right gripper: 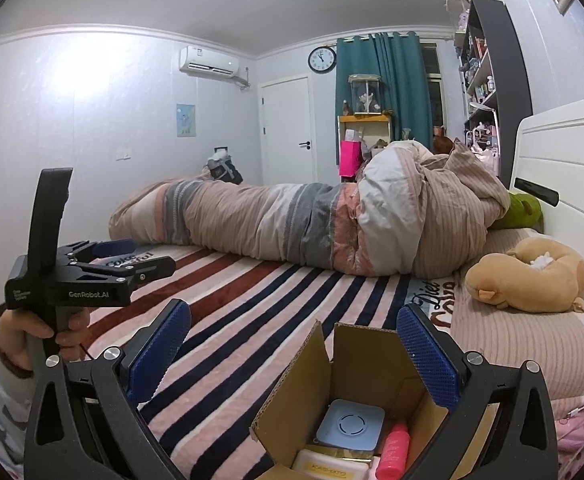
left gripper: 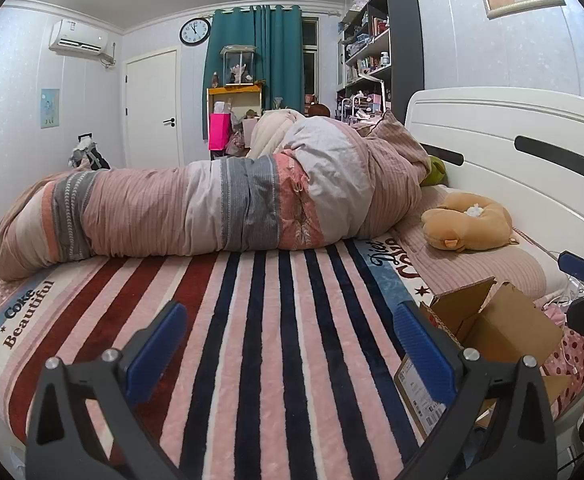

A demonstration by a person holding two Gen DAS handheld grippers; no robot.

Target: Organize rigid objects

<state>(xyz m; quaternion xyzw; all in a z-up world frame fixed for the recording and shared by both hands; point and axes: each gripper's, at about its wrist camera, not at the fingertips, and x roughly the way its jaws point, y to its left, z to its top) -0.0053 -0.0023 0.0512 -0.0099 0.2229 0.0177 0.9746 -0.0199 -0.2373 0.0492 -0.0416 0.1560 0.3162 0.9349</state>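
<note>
An open cardboard box [right gripper: 292, 400] sits on the striped bed near the front edge. Inside it lie a pale blue square device [right gripper: 351, 424], a red bottle [right gripper: 392, 452] and a cream bar-shaped pack [right gripper: 330, 470]. My right gripper [right gripper: 294, 344] is open and empty, hovering just above the box mouth. My left gripper [left gripper: 289, 344] is open and empty over the striped blanket, left of the box [left gripper: 492, 320]. The left gripper also shows in the right wrist view [right gripper: 131, 258], held in a hand.
A rolled pink and grey duvet [left gripper: 211, 208] lies across the bed. A tan plush toy [left gripper: 468, 220] rests on the pillow by the white headboard [left gripper: 512, 120]. The striped blanket [left gripper: 271, 320] spreads between duvet and front edge. Shelves stand at the far right.
</note>
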